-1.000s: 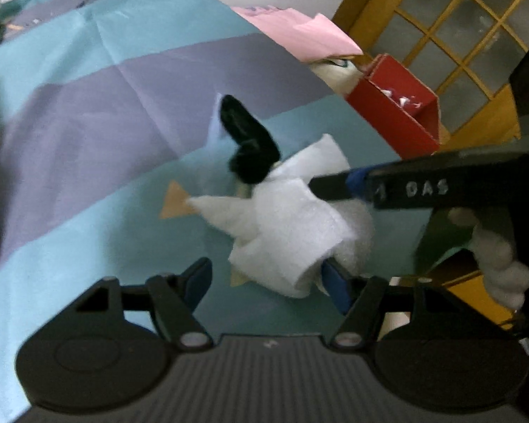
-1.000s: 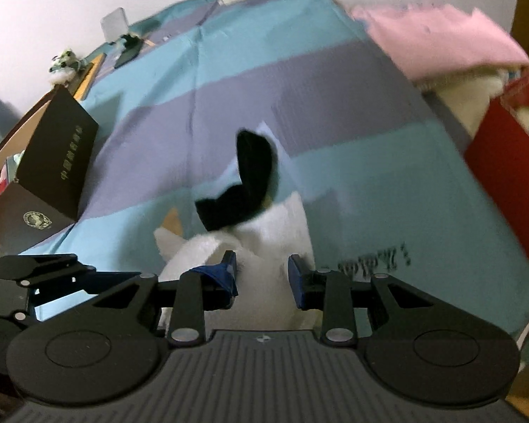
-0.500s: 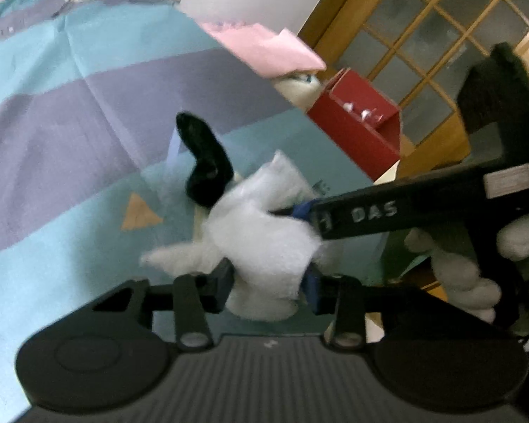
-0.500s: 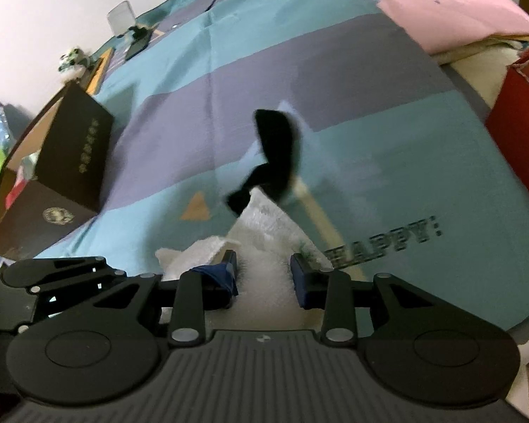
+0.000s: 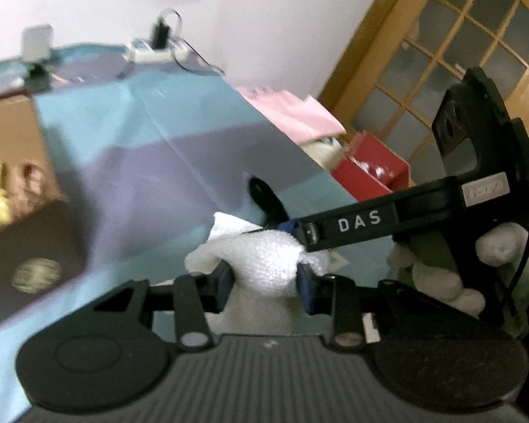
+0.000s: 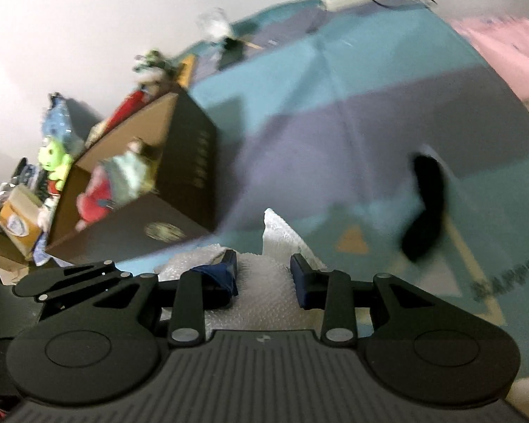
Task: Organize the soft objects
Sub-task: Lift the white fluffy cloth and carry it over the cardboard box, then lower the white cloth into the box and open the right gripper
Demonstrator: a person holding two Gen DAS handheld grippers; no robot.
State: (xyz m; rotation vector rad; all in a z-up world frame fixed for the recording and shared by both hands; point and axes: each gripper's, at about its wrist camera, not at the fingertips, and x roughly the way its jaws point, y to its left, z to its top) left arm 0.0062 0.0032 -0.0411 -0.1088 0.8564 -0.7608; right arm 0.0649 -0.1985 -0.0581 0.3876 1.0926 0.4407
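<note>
White plush toy (image 5: 268, 264) pinched by closing left gripper (image 5: 266, 282) and right gripper (image 6: 262, 275).

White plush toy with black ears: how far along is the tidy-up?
Done: several plush toys already sit in the open brown cardboard box.
In hand: the white fluffy plush toy with black ears is held between both claws, the left claw closing on it and the right claw gripping it, above the striped teal and purple cloth.
Left: it is not yet in the box.
</note>
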